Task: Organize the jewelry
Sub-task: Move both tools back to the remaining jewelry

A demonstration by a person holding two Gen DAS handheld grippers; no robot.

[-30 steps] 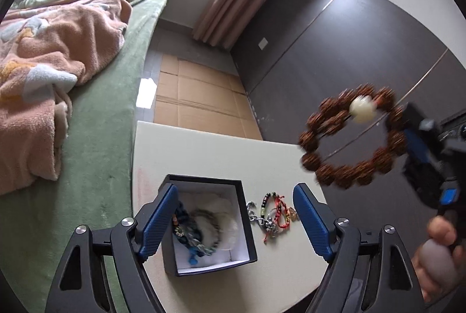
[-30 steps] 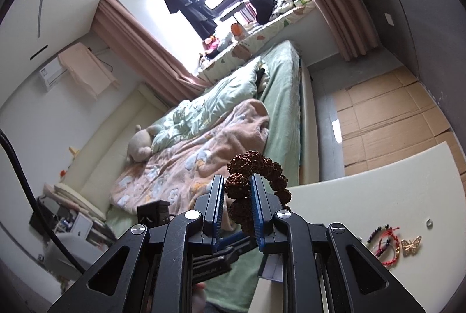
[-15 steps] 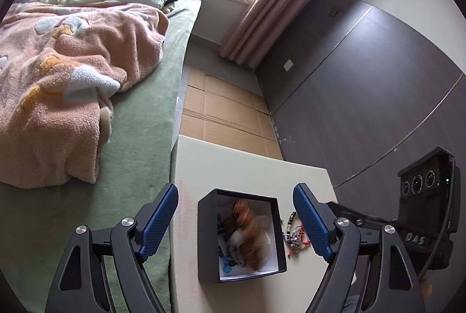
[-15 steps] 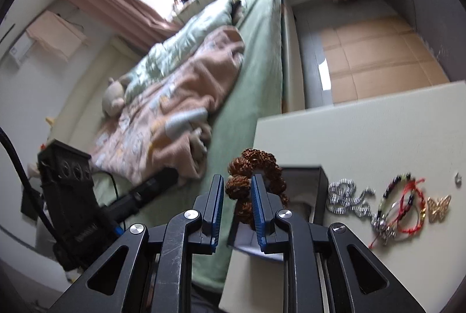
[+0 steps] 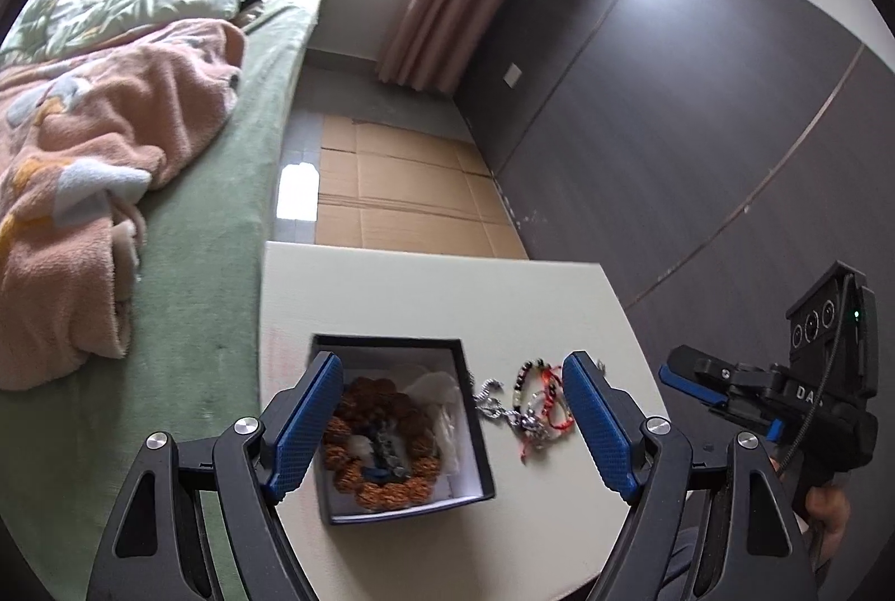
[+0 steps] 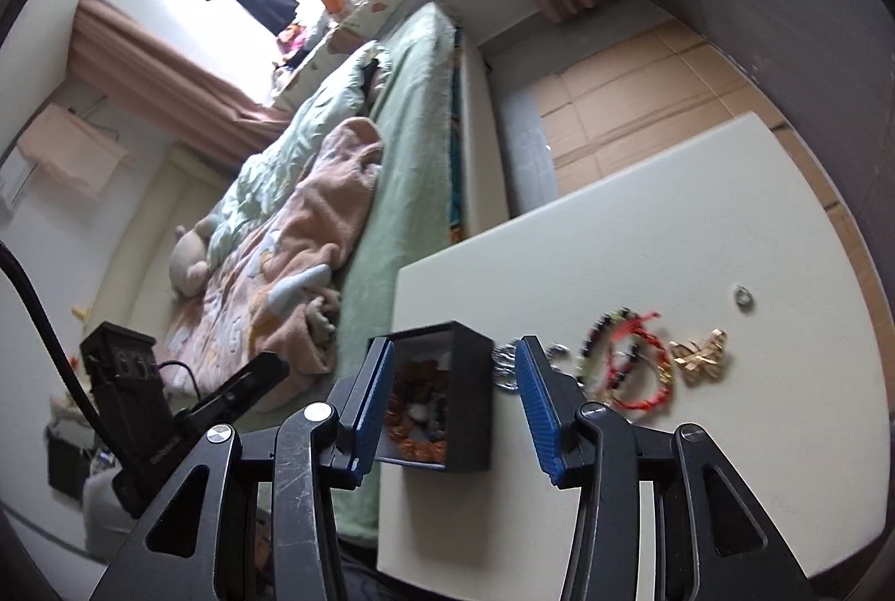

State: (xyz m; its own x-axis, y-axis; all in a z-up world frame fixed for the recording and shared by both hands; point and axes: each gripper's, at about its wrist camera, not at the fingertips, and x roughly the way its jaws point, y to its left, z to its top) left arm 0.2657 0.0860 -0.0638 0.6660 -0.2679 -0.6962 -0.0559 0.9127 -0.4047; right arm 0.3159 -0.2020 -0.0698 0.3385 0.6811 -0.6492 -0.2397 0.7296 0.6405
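Left gripper (image 5: 453, 425) wide open, holding nothing, low centre of its frame above the black box (image 5: 478, 455); right gripper (image 6: 453, 400) also wide and empty, framing the same box (image 6: 467, 411) at lower centre. Brown bead bracelet (image 5: 380, 439) lies coiled inside the box on the white liner. Silver chain (image 5: 489, 402), red string bracelets (image 5: 545, 405) and gold butterfly piece (image 6: 699, 355) sit on the white table (image 5: 425, 288), just right of the box.

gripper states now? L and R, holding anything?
Left gripper: open, holding nothing.
Right gripper: open, holding nothing; the brown bead bracelet lies in the black box.
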